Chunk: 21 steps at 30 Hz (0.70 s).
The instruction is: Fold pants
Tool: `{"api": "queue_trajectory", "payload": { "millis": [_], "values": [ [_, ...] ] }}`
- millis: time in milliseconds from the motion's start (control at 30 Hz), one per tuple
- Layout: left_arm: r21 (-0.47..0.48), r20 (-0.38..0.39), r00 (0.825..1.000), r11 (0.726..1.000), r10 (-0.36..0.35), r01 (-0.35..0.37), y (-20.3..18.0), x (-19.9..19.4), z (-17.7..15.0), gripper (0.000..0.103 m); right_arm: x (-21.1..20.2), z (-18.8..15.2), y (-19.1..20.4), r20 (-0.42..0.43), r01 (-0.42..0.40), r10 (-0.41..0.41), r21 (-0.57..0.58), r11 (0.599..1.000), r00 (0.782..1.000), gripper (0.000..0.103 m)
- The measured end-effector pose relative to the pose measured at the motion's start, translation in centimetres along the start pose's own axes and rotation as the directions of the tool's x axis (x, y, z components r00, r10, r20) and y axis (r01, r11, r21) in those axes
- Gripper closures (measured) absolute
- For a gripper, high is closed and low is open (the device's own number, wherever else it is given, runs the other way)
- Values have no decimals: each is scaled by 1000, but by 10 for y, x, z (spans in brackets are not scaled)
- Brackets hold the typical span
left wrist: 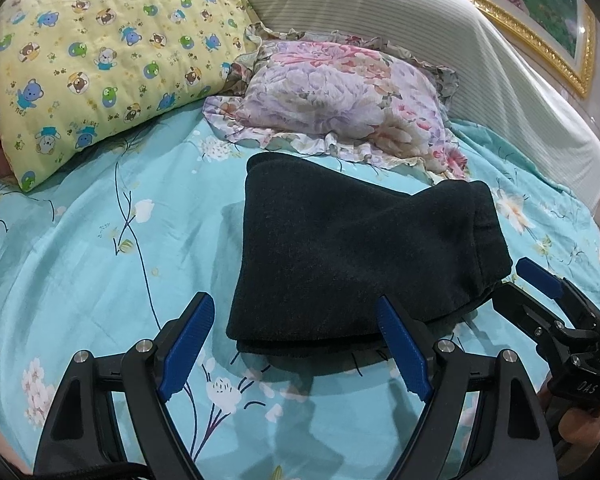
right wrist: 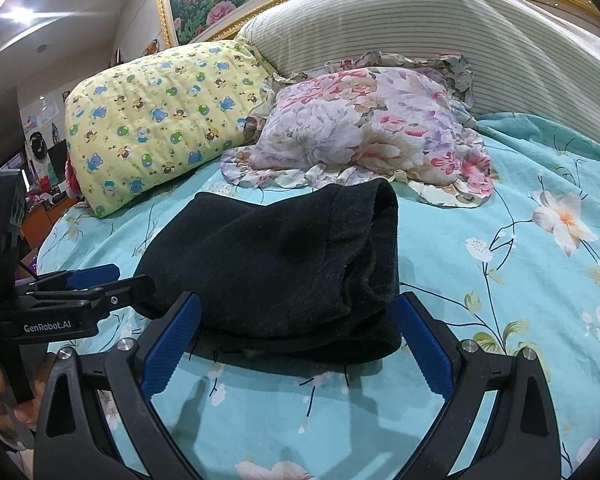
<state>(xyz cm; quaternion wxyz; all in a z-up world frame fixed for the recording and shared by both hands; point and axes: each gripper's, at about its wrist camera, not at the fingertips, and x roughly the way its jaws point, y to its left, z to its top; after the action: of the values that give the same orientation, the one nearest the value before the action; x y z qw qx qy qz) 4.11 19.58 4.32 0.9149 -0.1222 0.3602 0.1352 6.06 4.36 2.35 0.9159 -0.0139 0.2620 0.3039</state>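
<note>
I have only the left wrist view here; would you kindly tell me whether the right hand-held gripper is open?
Observer: Yes, the right hand-held gripper is open and holds nothing. The near edge of the folded black knit pants shows between its spread blue-padded fingers.
Operator: Thank you. How does the right end of the pants look from there?
Observer: Several layers lie stacked at that end, and the top one rolls over at the far corner.
Operator: And how does my left hand-held gripper look from that side?
Observer: The left hand-held gripper sits beside the left edge of the pants, apart from the right one.
</note>
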Motion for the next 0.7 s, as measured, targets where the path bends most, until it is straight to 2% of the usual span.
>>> {"api": "queue_trajectory", "payload": {
  "millis": [700],
  "values": [
    [25,-9,1000,999,22,-22,-3,8,3,19,0,2,2,2,-3,3,5,1000,1000,5]
  ]
}}
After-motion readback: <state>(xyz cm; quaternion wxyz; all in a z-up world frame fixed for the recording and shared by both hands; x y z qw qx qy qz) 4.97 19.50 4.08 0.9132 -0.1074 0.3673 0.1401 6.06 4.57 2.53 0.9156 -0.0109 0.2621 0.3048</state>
